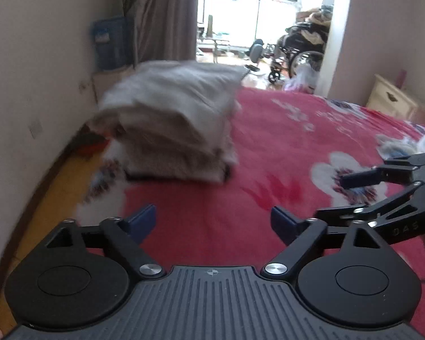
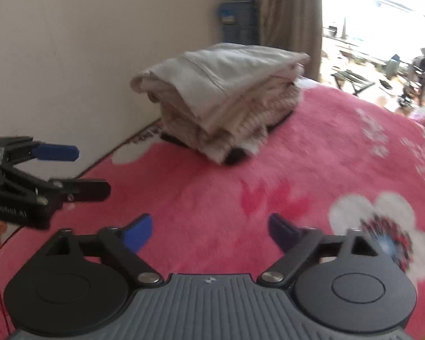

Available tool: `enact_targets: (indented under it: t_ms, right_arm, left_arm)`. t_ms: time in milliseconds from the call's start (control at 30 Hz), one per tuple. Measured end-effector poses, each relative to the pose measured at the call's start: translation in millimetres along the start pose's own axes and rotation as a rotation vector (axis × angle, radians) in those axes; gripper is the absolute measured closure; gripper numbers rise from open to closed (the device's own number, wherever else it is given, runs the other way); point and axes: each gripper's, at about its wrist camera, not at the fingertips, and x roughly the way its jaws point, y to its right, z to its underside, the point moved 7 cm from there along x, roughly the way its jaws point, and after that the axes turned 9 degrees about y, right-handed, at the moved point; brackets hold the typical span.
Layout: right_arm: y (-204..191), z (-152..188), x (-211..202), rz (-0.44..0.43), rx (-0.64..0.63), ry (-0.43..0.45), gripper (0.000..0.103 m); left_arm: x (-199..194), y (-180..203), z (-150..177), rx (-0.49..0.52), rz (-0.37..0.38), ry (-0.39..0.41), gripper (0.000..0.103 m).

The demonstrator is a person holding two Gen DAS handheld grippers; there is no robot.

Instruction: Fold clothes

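Indoors, folded clothes (image 2: 221,96) on red floral bedspread (image 1: 269,147)

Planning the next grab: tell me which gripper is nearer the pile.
Left, slightly. The left gripper faces the pile head-on; the right gripper hangs beside it, farther right. Both open, empty.

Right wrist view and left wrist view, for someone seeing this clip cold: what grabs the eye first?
First, the tall stack of folded beige and cream clothes at the bed's far edge by the wall. Next, the bright pink-red fleece blanket with white flowers covering the bed beneath it. Then the two black grippers with blue pads, left gripper and right gripper, both with jaws spread wide, holding nothing, above bare blanket short of the stack.
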Motion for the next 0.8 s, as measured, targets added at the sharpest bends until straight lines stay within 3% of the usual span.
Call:
enact_targets:
  t_ms: [133,267,500,800]
  right_arm:
    - [14.2,15.1,-19.8,0.093,0.071,-0.031,0.001]
    - [27.9,18.7,-34.6,0.190,0.127,-0.027,0.000]
    - [19.2,18.6,-40.9,0.230,0.113,-0.036,0.000]
    - [1.8,18.7,-50.5,0.271,0.056,-0.062,0.000]
  left_arm:
    - [-4.8,15.3,20.1,-0.041,-0.016,0.006,0.006]
    - [-8.9,20.3,33.8,-0.032,-0.040,-0.038,0.004]
    - [-25.4,11.8,41.2,-0.110,-0.131,-0.029,0.000]
    - [-34.0,0.6,46.3,-0.128,-0.229,-0.042,0.000]
